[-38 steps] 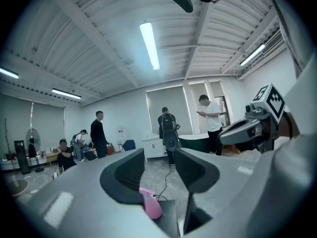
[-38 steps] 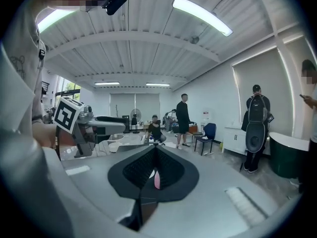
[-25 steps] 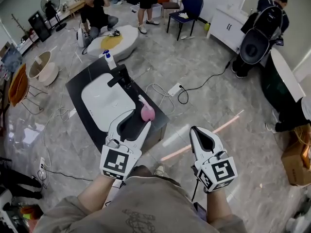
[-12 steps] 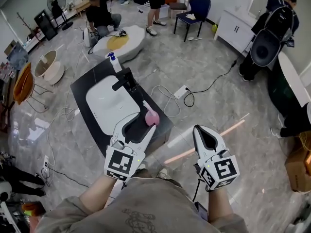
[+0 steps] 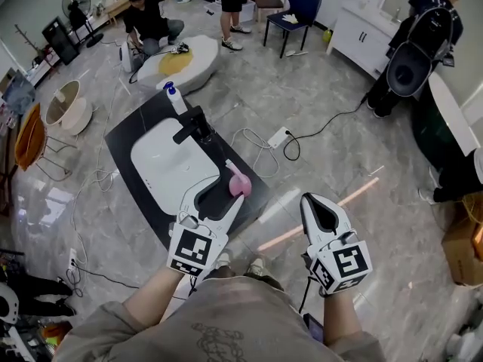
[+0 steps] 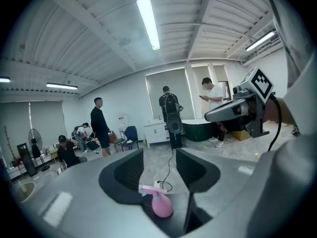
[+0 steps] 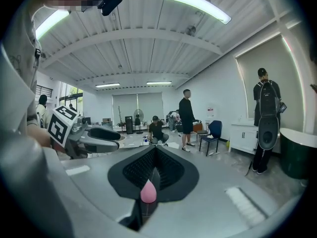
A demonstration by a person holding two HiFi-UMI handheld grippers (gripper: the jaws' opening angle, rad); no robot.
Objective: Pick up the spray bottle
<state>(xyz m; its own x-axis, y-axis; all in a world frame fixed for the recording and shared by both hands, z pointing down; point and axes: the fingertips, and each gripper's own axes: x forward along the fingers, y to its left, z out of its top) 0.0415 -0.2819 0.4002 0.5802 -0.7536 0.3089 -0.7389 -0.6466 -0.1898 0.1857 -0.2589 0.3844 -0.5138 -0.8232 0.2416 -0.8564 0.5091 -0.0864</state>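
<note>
We hold the left gripper [image 5: 217, 191] wide open, gripping nothing. The pink spray bottle [image 5: 240, 182] stands just past its tips, at the black counter's [image 5: 124, 134] right edge beside the white sink [image 5: 162, 163]. The right gripper [image 5: 320, 205] is closed over open floor [image 5: 317, 111].

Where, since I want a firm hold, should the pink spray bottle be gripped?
Probably grip the spray bottle at its narrow neck below the trigger, from the near side: it stands upright, its belly bulges, and the open left gripper faces it.
</note>
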